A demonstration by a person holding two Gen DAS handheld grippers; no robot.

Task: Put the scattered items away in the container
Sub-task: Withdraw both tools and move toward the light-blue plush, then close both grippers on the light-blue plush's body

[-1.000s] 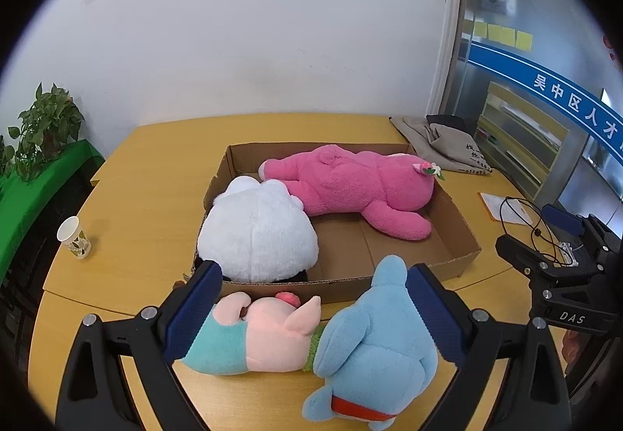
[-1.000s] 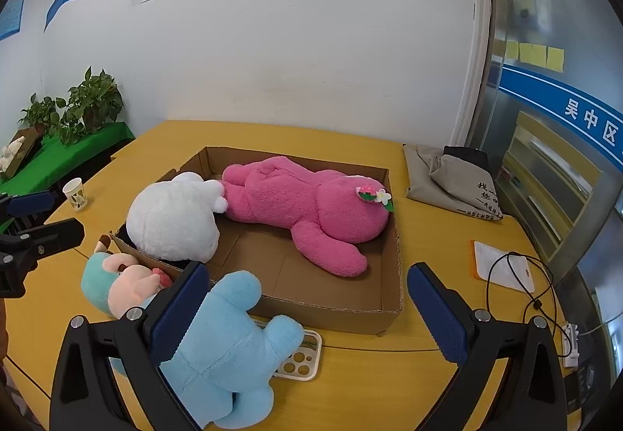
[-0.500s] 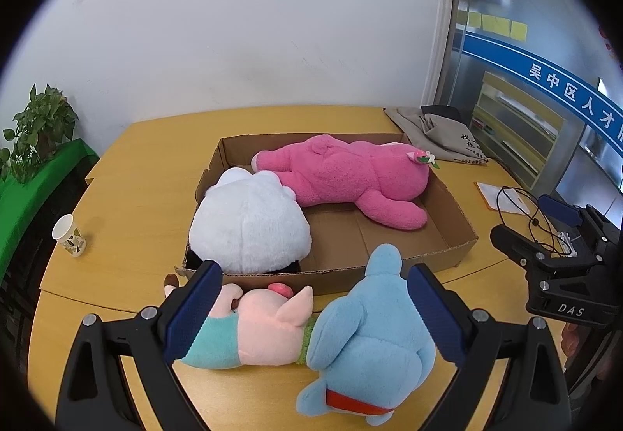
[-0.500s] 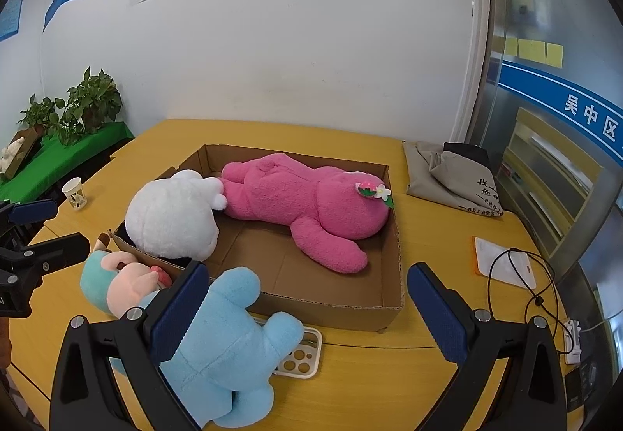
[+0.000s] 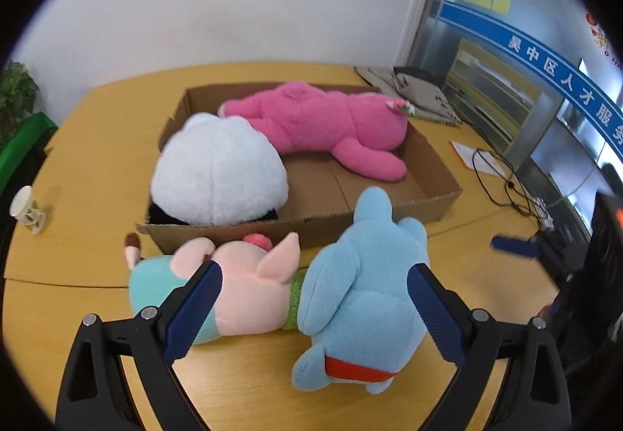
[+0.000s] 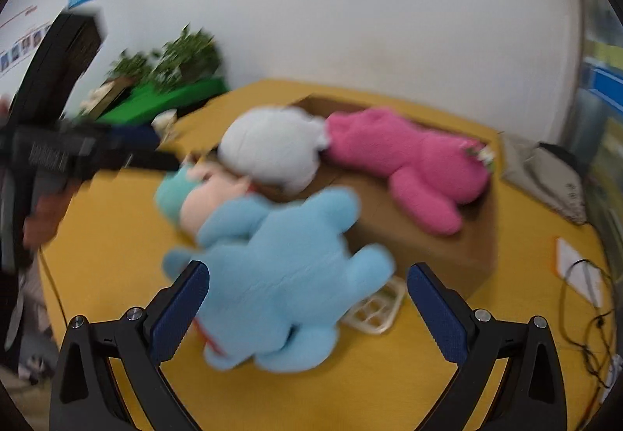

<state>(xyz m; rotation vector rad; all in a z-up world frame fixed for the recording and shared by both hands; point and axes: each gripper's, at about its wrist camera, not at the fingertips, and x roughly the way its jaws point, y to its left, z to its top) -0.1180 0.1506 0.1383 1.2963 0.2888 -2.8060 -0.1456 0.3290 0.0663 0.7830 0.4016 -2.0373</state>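
Both your grippers hang over the two toys left outside the box, which is why their jaws stand spread wide and empty: each is sized for a fat, soft body. Your left gripper straddles the seam where the pink toy meets the blue toy, so either is within reach. Your right gripper frames the blue toy alone, though that view is smeared. Both toys lie on the tabletop, pressed against the box's near wall. Inside, the white toy fills the left end and the magenta toy sprawls along the back, leaving bare floor at the front right, likely the best landing spot. All four are short-pile plush, rounded and squashy; pads should sink in, so grip deep. The box is thin corrugated card with low walls, liable to shift if nudged.
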